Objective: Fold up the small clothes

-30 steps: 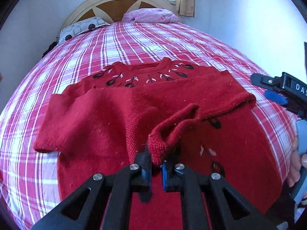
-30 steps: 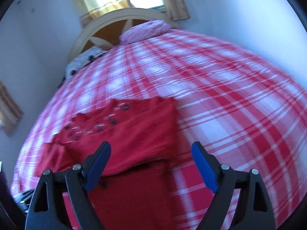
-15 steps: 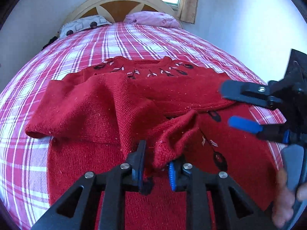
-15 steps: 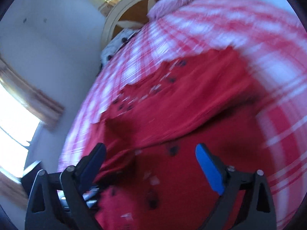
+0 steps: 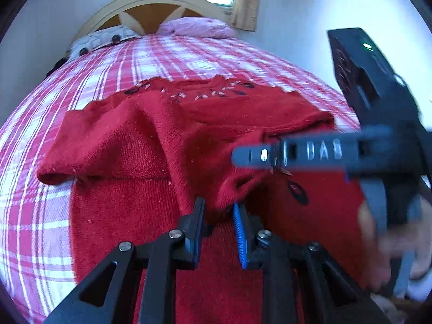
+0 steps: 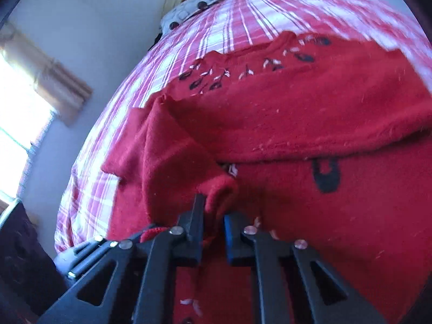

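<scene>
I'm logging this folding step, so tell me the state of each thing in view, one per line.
red sweater: flat on the bed, sleeves folded across the body
sleeve cuff: lifted, pinched in both claws
left claw: shut on the sleeve cuff
right claw: shut on the sleeve cuff
plaid bedspread: spread smooth under the sweater
pink pillow: lying at the headboard

Red sweater [image 5: 129,156], pink-plaid bedspread [image 5: 32,216]

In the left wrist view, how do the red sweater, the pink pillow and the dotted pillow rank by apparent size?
1. red sweater, by far the largest.
2 and 3. pink pillow and dotted pillow: they look alike in size, and both lie far from the camera, so I do not rank them.
</scene>
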Demonstrator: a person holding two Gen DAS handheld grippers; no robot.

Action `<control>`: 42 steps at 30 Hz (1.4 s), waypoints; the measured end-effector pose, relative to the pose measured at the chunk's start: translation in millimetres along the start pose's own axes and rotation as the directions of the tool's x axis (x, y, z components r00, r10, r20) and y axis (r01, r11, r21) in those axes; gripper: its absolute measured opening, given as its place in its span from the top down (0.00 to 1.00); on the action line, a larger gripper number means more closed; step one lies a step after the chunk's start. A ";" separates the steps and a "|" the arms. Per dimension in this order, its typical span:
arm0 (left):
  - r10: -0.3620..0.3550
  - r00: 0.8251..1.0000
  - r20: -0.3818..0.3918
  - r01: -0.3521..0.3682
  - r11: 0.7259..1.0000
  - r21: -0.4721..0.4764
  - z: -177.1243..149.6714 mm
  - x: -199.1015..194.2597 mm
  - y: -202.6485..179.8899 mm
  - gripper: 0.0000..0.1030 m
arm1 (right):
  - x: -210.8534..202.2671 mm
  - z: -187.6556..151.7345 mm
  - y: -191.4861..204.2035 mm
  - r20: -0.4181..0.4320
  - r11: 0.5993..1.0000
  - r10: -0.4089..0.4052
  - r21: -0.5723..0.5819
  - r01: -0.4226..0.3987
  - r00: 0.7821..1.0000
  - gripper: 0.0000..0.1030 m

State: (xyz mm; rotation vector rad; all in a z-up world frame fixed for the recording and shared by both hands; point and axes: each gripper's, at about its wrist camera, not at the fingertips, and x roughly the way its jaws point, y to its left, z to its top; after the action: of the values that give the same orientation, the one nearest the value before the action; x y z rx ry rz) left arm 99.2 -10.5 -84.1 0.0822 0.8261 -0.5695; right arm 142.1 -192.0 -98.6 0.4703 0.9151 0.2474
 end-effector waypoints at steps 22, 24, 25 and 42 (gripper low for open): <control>0.227 0.972 0.059 -0.196 0.925 -0.326 25.3 9.6 41.0 0.38 | -112.8 132.3 93.5 0.242 0.942 0.078 -0.335 0.008 0.967 0.89; 0.278 0.960 0.004 -0.258 0.894 -0.366 33.1 28.1 40.3 0.38 | -126.8 137.0 115.5 0.258 0.924 0.118 -0.383 -0.011 0.959 0.89; 0.316 0.948 -0.024 -0.299 0.869 -0.395 34.6 33.1 47.5 0.38 | -136.3 139.8 127.2 0.270 0.915 0.137 -0.403 -0.017 0.953 0.89; 0.569 0.803 -0.177 -0.545 0.581 -0.604 19.3 10.7 126.2 0.38 | -129.4 136.3 11.9 0.329 0.962 -0.062 -0.233 0.144 0.942 0.89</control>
State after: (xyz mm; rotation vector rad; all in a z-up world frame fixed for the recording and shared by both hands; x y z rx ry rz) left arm 182.2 86.2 -97.1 -0.2873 0.8629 0.3396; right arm 175.5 -272.1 68.6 0.2137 0.5780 0.1821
